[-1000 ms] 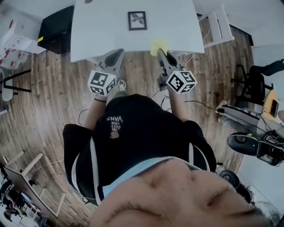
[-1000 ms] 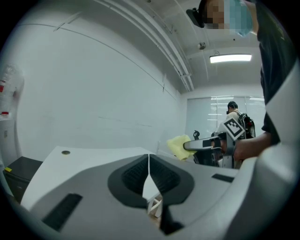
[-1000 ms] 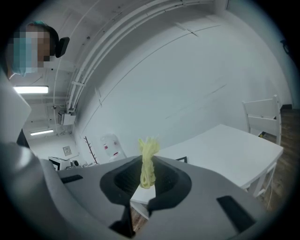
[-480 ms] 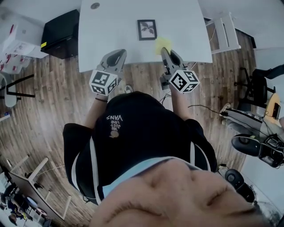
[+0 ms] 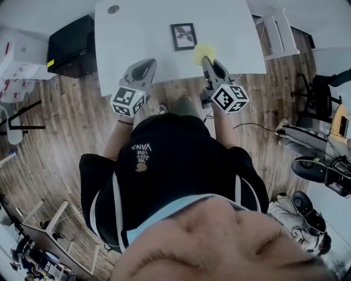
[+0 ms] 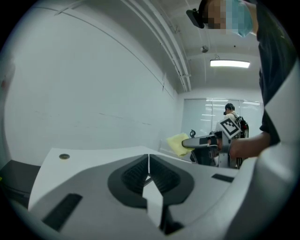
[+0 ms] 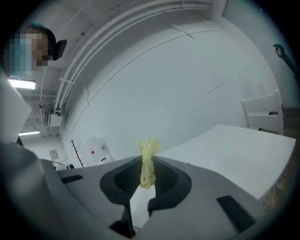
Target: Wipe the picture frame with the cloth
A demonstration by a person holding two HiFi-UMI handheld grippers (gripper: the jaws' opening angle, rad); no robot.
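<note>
A small black picture frame (image 5: pixel 184 36) with a plant print lies flat on the white table (image 5: pixel 137 33). My right gripper (image 5: pixel 208 59) is shut on a bunched yellow cloth (image 5: pixel 204 52), held over the table's near edge just right of the frame. The same cloth (image 7: pixel 148 161) shows pinched between the jaws in the right gripper view, and the cloth (image 6: pixel 179 143) shows again in the left gripper view. My left gripper (image 5: pixel 143 68) hovers at the near table edge, left of the frame, jaws shut with nothing between them (image 6: pixel 149 165).
A black cabinet (image 5: pixel 68 46) stands left of the table and a white chair (image 5: pixel 277 33) at its right. A round grommet (image 5: pixel 113 9) sits in the tabletop's far left. Office chairs and cables lie on the wooden floor at right.
Both grippers have come forward toward the table; the cloth now hangs over the tabletop close beside the frame. The grip on the cloth is unchanged.
</note>
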